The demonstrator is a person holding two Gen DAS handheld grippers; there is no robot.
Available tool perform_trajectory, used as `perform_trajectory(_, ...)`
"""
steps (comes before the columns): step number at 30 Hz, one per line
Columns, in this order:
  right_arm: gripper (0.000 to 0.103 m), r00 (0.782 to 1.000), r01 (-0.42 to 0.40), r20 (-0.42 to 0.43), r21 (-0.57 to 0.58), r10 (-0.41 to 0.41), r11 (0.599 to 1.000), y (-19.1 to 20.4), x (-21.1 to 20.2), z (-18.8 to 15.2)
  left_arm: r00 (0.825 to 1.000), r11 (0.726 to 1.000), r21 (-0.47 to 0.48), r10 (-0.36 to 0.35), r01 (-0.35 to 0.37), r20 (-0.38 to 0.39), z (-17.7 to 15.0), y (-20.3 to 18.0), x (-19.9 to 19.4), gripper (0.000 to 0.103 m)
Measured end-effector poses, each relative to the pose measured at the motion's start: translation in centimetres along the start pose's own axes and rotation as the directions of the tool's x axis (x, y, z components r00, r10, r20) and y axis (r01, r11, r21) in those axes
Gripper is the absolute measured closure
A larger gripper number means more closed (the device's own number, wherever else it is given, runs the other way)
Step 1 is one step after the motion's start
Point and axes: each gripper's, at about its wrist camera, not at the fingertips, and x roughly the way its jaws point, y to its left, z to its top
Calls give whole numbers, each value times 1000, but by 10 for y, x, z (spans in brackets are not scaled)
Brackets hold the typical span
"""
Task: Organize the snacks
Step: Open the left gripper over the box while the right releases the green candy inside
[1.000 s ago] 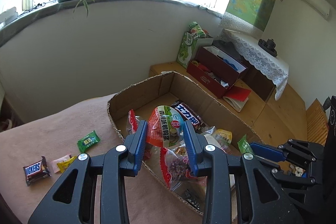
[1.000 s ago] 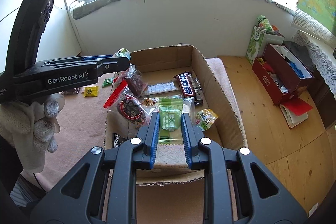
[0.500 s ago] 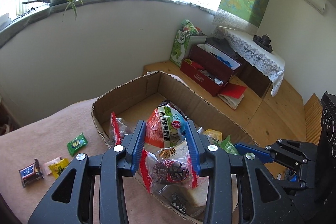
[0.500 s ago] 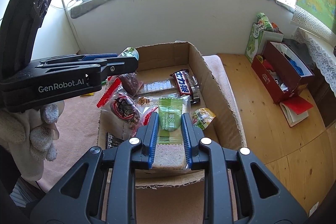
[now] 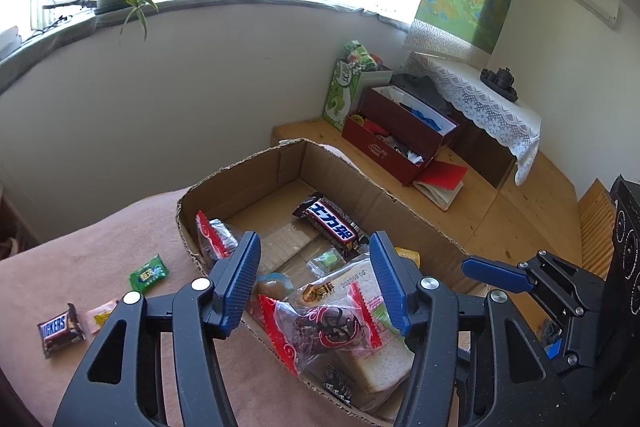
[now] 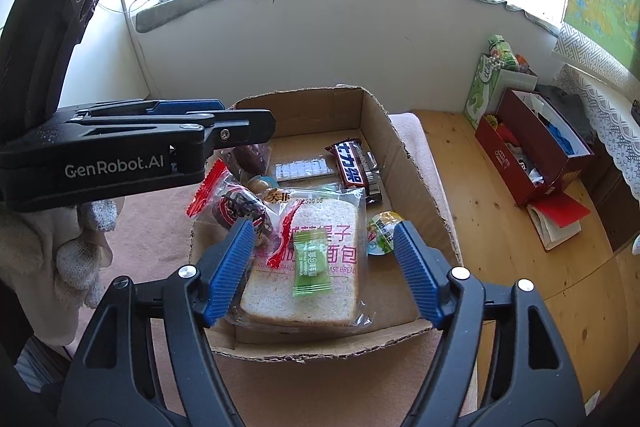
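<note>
One open brown cardboard box (image 6: 396, 151) sits on the pink-brown cloth-covered table (image 5: 100, 247), its long side running away toward the window wall; two black grippers with blue pads hang over its near end, and both have their fingers spread wide with nothing in them, the left gripper (image 5: 316, 283) and the right gripper (image 6: 324, 267). In the box lies one big clear bag of sliced white bread (image 6: 320, 267), flat, its long side running along the box; one small green candy packet (image 6: 312, 263) lies on top of it; one clear snack bag with red ends (image 6: 236, 207) rests on the bread's left corner; one dark chocolate bar with a blue and white label (image 6: 352, 167) lies farther back, pointing along the box. Outside the box, on the cloth, I count three small things: one brown Snickers bar (image 5: 60, 327), one little yellow packet (image 5: 102, 315), one green sweet packet (image 5: 149, 273).
</note>
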Motion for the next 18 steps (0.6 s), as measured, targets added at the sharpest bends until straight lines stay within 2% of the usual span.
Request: perform_trajectory(18, 27, 1000, -7, 3, -26, 7, 1000, 25, -8, 4, 999, 1000, -28, 3, -2, 34, -6, 17, -26, 45)
